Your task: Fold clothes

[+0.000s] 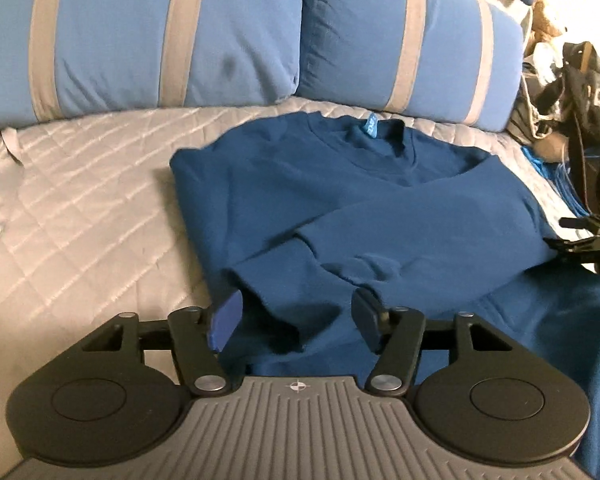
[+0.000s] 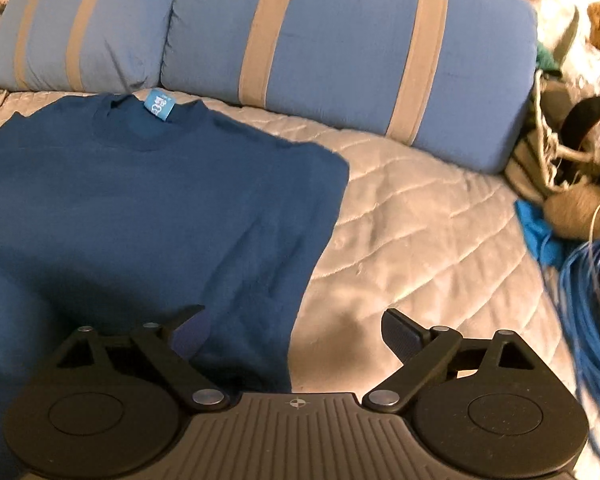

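I am inspecting a dark blue long-sleeved knit sweater (image 1: 340, 200) that is lying flat on the pale grey quilted bedspread (image 1: 80, 220), collar and light blue neck label (image 1: 369, 126) pointing toward the two blue cushions with beige stripes (image 1: 172, 36) along the top of the frame. Both sleeves are lying crossed over the chest, which I judge to be the first stage of folding: sleeves in, body left to double over.

My left tongs (image 1: 296, 326) are standing apart, low in the centre of the left wrist view, straddling the cuff end of a folded sleeve and gripping nothing. The cloth is sitting between the fingers but I cannot tell whether it is touching them.

My right tongs (image 2: 296, 338) are also spread wide, gripping nothing, at the bottom centre of the right wrist view. The sweater's side edge is running up between the fingers: the left finger over fabric, the right finger over bare bedspread.

A tangle of blue cable (image 2: 580, 320) is lying at the right edge of the frame, well apart from the garment.
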`<action>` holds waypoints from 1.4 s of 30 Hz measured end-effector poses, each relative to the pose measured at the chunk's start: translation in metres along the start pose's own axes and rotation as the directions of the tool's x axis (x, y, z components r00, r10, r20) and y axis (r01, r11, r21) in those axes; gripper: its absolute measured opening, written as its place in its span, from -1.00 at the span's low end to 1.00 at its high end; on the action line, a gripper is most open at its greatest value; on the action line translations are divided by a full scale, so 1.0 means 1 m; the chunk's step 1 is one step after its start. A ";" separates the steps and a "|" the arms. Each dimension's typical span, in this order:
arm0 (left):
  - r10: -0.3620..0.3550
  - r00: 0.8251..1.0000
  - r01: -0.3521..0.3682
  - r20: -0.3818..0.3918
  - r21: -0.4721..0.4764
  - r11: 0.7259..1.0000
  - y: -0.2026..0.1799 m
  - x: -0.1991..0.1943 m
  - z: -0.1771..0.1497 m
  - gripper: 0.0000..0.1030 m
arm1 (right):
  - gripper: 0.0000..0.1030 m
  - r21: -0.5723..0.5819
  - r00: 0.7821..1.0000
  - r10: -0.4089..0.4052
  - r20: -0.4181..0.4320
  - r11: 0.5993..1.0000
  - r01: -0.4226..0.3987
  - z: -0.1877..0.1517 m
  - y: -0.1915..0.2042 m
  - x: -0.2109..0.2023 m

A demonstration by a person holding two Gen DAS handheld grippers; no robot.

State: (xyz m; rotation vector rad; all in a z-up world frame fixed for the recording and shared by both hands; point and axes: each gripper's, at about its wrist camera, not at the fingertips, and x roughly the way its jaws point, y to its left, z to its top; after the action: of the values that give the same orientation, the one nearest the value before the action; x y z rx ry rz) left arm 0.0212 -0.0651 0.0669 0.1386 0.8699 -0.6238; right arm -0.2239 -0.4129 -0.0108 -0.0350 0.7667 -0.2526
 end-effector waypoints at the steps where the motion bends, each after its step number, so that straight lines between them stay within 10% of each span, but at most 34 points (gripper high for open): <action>1: 0.024 1.000 -0.024 -0.012 0.017 1.000 -0.002 0.006 -0.001 0.16 | 0.83 0.010 1.000 -0.003 0.004 1.000 0.003 -0.001 -0.001 -0.001; 7: 0.197 0.978 -0.187 -0.074 0.123 0.975 -0.010 0.036 -0.008 0.58 | 0.90 0.014 0.998 -0.034 0.061 0.999 0.033 0.003 -0.010 -0.032; 19: 0.203 0.975 -0.209 0.088 0.065 0.976 -0.002 -0.045 -0.013 0.56 | 1.00 0.065 0.983 -0.043 0.178 0.997 0.032 0.011 -0.039 -0.113; 31: 0.123 0.951 -0.118 0.282 -0.037 0.992 0.009 -0.156 -0.042 0.57 | 1.00 0.108 0.968 0.030 0.248 0.992 -0.059 0.013 -0.042 -0.175; 42: -0.058 0.980 0.068 0.192 -0.047 0.997 0.001 -0.179 -0.110 0.56 | 1.00 0.110 0.970 0.065 0.234 0.990 -0.093 -0.006 -0.049 -0.211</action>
State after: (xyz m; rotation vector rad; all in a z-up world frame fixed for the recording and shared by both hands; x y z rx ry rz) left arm -0.1380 0.0566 0.1299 0.0023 0.7064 -0.6607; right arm -0.3844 -0.4099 0.1345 0.0795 0.5200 -0.2143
